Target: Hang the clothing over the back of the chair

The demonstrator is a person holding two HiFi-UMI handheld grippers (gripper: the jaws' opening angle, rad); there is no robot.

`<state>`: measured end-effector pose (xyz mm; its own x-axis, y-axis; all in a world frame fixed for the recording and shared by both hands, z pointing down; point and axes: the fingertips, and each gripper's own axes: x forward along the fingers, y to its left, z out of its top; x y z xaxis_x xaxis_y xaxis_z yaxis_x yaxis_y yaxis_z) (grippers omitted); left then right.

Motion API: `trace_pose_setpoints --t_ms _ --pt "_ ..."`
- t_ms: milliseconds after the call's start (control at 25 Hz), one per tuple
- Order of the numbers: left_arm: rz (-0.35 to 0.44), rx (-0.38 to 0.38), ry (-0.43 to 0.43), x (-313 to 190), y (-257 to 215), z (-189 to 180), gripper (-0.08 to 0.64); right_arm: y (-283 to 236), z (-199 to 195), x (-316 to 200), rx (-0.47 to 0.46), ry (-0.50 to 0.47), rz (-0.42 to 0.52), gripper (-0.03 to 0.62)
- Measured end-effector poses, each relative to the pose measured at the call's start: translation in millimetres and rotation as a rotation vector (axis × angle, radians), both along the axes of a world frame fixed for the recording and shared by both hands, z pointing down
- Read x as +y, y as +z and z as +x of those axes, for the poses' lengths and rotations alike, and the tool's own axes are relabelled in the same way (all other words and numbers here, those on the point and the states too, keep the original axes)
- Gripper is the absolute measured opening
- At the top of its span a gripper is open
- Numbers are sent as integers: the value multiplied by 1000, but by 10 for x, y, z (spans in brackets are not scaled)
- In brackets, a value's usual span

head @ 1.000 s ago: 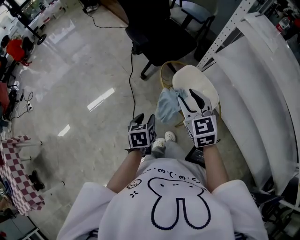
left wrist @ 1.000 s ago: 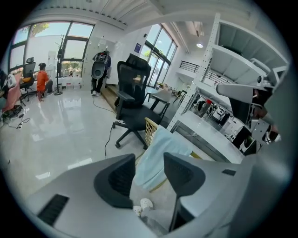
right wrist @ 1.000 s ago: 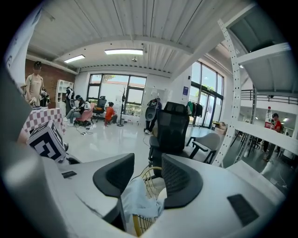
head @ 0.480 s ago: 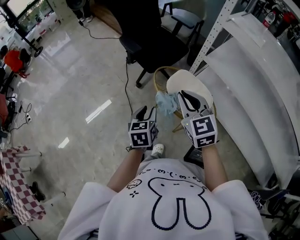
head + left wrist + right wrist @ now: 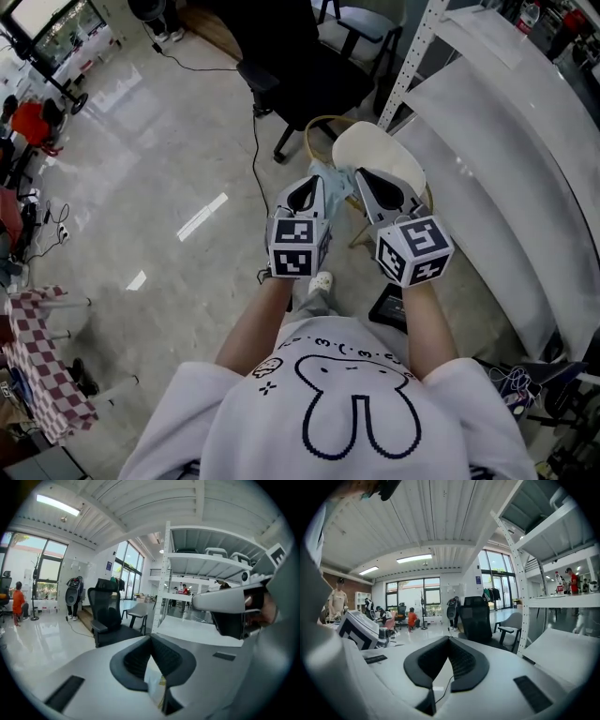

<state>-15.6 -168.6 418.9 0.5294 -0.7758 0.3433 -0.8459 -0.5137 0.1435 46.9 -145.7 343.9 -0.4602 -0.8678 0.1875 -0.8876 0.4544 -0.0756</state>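
Below and ahead stands the cream round-backed chair with a bent cane frame (image 5: 382, 157), close beside the white shelving rack (image 5: 487, 178). Bunched just above it is the pale blue cloth garment (image 5: 330, 180) - held in the air between the two tools, not yet on the chair. The left gripper (image 5: 305, 195) has its jaws clamped on a fold of pale fabric; the right gripper (image 5: 373, 190) is pinched shut on the other edge, close alongside.

The danger now? The grips sit near together, so the cloth hangs crumpled - laid down like this, it could land as a lump and slide off the back, or snag on the cane hoop. Thin pinches might slip, too.

Both forearms reach forward side by side, the tools pointing slightly downward.
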Motion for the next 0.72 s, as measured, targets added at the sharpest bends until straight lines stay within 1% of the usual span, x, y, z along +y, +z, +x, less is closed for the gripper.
trace_pose_setpoints --t_ms 80,200,360,440,560,720 --pt "60 5 40 61 -216 72 23 -39 -34 89 17 -8 20 -4" --pt "147 19 75 137 -568 151 23 -142 -81 211 28 -16 58 -5" --pt "227 68 104 271 -957 218 23 -305 -70 366 12 -5 102 -6" --pt "259 77 118 329 -1091 232 23 -392 -54 425 -1 -2 123 -6" --pt "295 76 140 413 -1212 251 23 -496 -37 495 9 2 157 -6" --pt "306 78 175 509 -1229 249 23 -609 -66 566 51 -5 212 -6"
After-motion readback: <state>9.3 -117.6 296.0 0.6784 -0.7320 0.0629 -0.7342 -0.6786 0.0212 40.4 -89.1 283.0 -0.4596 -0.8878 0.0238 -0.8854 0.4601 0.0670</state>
